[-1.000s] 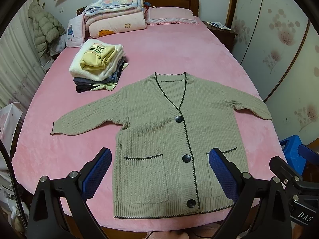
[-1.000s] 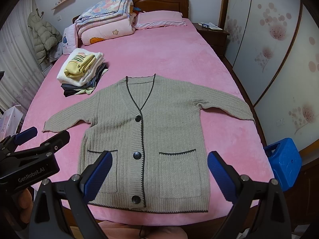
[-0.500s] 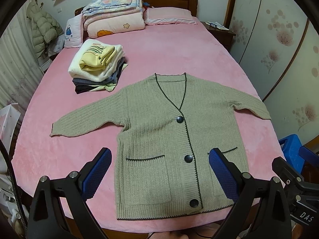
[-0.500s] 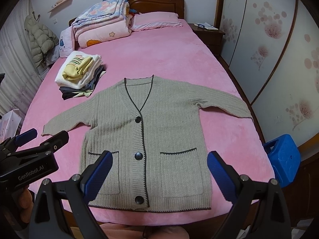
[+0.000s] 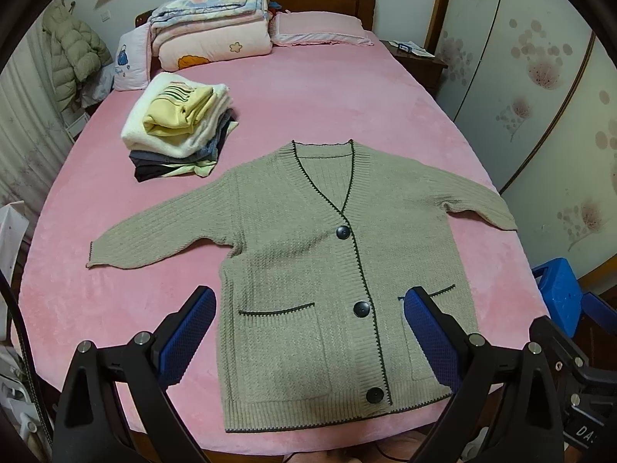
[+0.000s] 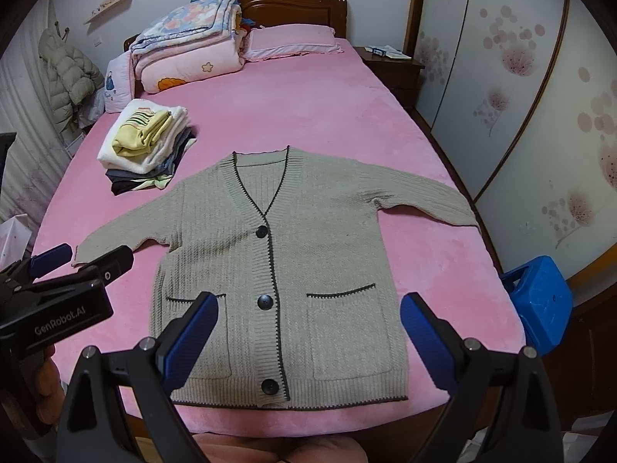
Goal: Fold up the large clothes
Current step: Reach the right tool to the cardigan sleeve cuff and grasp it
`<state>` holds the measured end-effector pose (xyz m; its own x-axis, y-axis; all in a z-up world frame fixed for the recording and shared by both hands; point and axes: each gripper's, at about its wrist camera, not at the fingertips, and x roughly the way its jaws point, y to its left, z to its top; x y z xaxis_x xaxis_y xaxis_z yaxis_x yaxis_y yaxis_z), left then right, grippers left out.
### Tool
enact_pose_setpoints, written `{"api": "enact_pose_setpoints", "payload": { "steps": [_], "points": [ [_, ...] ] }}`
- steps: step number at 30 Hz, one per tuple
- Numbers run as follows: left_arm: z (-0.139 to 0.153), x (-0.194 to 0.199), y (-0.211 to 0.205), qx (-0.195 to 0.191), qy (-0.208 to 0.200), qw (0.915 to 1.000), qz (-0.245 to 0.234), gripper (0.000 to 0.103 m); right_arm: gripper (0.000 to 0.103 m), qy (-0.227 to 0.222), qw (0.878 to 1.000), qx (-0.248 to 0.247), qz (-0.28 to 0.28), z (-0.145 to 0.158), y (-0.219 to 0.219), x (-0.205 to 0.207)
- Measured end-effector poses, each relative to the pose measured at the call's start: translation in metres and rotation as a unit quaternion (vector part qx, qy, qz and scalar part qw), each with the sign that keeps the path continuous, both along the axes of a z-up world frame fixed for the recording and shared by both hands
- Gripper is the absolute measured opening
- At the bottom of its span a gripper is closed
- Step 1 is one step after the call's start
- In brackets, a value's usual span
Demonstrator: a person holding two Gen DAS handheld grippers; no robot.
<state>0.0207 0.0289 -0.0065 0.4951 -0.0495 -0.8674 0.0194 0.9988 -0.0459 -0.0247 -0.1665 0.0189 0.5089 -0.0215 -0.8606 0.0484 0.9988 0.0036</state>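
A grey-green knitted cardigan (image 5: 308,254) with dark trim, three dark buttons and two pockets lies flat and face up on the pink bed, sleeves spread out; it also shows in the right wrist view (image 6: 277,262). My left gripper (image 5: 308,332) is open and empty, hovering above the cardigan's lower hem. My right gripper (image 6: 306,332) is open and empty, also above the hem. The left gripper's body shows at the left edge of the right wrist view (image 6: 58,297).
A stack of folded clothes (image 5: 177,127) sits on the bed (image 5: 327,100) at far left. Folded quilts (image 5: 208,34) and a pillow (image 5: 320,27) lie at the headboard. A blue plastic box (image 6: 540,301) stands on the floor at right, next to the wardrobe (image 6: 520,88).
Both grippers have shifted slightly, so the cardigan sits a little higher and further right in the views. The cardigan itself has not moved. Both grippers stay open.
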Motion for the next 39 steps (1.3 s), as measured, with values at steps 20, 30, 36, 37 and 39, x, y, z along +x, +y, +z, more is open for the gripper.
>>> {"api": "enact_pose_setpoints", "payload": {
  "steps": [20,30,36,37,39],
  "points": [
    [-0.011,0.039,-0.076,-0.005,0.003,0.9994,-0.035,0.098,0.096,0.007,0.997,-0.001,-0.072,-0.012,-0.083,0.007],
    [-0.016,0.082,-0.172,0.032,-0.013,0.9994,-0.003,0.098,0.096,0.015,0.997,0.042,-0.06,-0.049,-0.205,0.069],
    [-0.041,0.133,-0.245,0.01,-0.005,0.9999,0.008,0.098,0.094,0.041,0.993,0.084,-0.066,-0.104,-0.29,0.118],
    [-0.046,0.142,-0.256,0.003,-0.008,0.9998,0.015,0.098,0.088,0.051,0.992,0.094,-0.073,-0.117,-0.307,0.13],
    [-0.056,0.158,-0.276,0.0,-0.017,0.9995,0.026,0.098,0.084,0.063,0.988,0.109,-0.088,-0.139,-0.332,0.148]
  ]
}}
